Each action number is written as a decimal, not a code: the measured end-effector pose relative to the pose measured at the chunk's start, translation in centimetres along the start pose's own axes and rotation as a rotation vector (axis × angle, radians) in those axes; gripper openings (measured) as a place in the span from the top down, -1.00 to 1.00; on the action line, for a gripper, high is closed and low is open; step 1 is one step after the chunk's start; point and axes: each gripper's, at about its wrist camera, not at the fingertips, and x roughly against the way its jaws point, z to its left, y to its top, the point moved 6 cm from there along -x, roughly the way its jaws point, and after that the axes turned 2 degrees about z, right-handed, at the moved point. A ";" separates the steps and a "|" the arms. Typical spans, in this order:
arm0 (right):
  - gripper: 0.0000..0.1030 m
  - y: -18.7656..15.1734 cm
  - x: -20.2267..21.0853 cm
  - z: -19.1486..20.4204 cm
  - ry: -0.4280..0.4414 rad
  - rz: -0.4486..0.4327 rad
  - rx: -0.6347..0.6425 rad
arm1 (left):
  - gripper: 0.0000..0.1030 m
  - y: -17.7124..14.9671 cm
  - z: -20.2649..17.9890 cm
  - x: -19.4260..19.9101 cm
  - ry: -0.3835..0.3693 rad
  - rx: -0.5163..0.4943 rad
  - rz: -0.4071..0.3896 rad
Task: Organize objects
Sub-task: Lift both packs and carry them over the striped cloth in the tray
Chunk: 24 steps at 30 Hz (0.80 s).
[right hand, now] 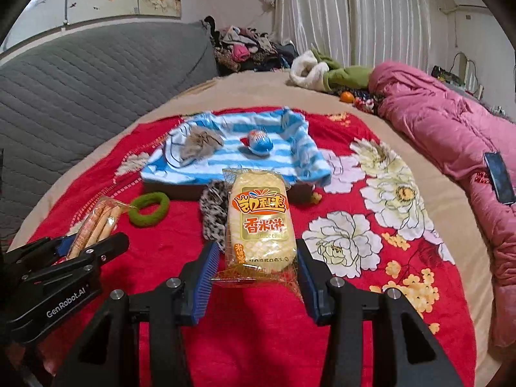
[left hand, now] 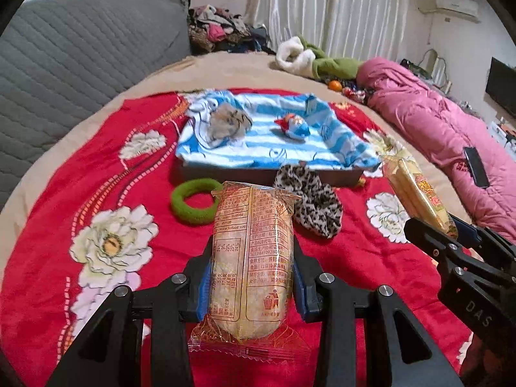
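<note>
My left gripper [left hand: 251, 277] is shut on a rice cracker packet [left hand: 251, 251], printed back up, above the red blanket. My right gripper [right hand: 254, 277] is shut on a second rice cracker packet [right hand: 261, 222], yellow label up; it shows at the right of the left wrist view [left hand: 416, 190]. Ahead stands a box lined with a blue striped towel [left hand: 267, 142] [right hand: 290, 161]. In it lie a grey furry item [left hand: 229, 122] [right hand: 200, 143] and a small blue and red toy [left hand: 295, 125] [right hand: 258, 142]. A green hair ring [left hand: 193, 201] [right hand: 150, 209] and a leopard scrunchie [left hand: 312, 203] [right hand: 213, 216] lie in front of the box.
A red floral blanket [left hand: 96, 193] [right hand: 354, 225] covers the bed. A pink quilted jacket [left hand: 435, 122] [right hand: 451, 135] with a phone [left hand: 476, 167] [right hand: 500, 177] on it lies at the right. A grey headboard [left hand: 71, 51] stands left. Clothes are piled at the back.
</note>
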 end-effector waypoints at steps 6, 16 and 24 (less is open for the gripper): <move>0.08 1.2 3.1 1.5 0.001 -0.056 0.025 | 0.21 1.0 0.6 2.6 0.012 -0.001 -0.039; 0.08 2.7 7.4 2.9 -0.015 -0.131 0.043 | 0.21 2.1 0.8 6.7 0.005 -0.005 -0.107; 0.08 3.7 9.8 3.9 -0.015 -0.175 0.057 | 0.21 2.8 1.0 8.9 0.015 -0.014 -0.147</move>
